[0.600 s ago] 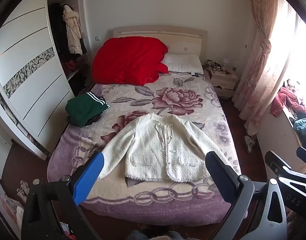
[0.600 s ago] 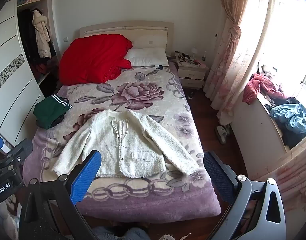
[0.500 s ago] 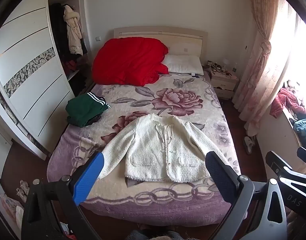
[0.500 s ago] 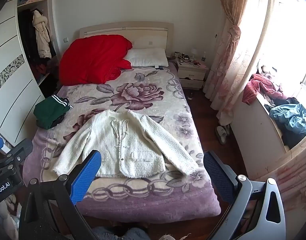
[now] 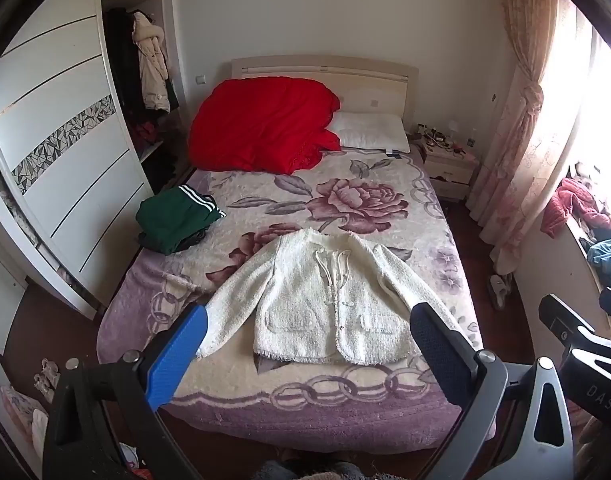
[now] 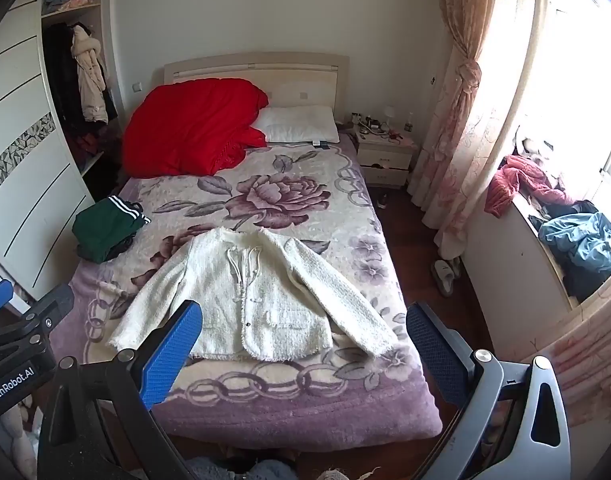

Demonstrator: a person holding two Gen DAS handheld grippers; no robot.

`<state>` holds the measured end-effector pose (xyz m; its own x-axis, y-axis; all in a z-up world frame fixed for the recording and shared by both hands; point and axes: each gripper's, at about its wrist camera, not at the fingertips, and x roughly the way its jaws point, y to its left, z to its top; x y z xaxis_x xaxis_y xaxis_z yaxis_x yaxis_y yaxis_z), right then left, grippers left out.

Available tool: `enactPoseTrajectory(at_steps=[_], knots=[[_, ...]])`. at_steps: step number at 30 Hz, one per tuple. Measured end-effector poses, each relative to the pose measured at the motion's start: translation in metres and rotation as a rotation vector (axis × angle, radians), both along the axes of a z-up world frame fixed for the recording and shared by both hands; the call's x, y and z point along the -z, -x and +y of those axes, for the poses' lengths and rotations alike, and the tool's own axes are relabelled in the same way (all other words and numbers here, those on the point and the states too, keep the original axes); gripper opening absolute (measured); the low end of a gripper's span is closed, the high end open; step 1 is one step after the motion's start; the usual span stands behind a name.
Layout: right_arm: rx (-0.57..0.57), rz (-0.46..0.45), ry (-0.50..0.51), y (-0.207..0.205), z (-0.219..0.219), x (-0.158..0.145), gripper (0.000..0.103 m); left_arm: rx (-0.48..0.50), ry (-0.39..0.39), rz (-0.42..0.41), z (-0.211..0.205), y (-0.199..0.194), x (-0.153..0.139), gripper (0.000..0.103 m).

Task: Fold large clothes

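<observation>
A white fuzzy jacket (image 5: 325,300) lies flat, front up, sleeves spread, on the near half of the bed (image 5: 233,384); it also shows in the right wrist view (image 6: 261,300). My left gripper (image 5: 307,320) is open and empty, held above the foot of the bed, clear of the jacket. My right gripper (image 6: 303,318) is open and empty too, beside the left one at the same height. The right gripper's body (image 5: 577,352) shows at the left view's right edge; the left gripper's body (image 6: 21,344) shows at the right view's left edge.
A folded green garment (image 5: 177,220) lies on the bed's left side. A red quilt (image 5: 261,124) and a white pillow (image 5: 371,136) are at the headboard. A wardrobe (image 5: 65,152) stands left, a nightstand (image 5: 449,164) and curtain right, clothes piled on the sill (image 6: 565,224).
Both views have shifted very slightly; the jacket and the open grippers are otherwise unchanged.
</observation>
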<state>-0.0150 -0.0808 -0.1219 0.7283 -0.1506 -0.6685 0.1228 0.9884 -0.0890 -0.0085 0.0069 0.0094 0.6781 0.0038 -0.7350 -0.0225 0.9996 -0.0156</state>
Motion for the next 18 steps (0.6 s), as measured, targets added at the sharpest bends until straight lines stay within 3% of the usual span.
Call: enactPoseTrajectory(at_steps=[18], knots=[[-0.003,-0.007,-0.006,0.0022,0.0069,-0.0040,0.103,-0.007,-0.012,-0.009,0.0060,0.0054,0.0029,0.103]])
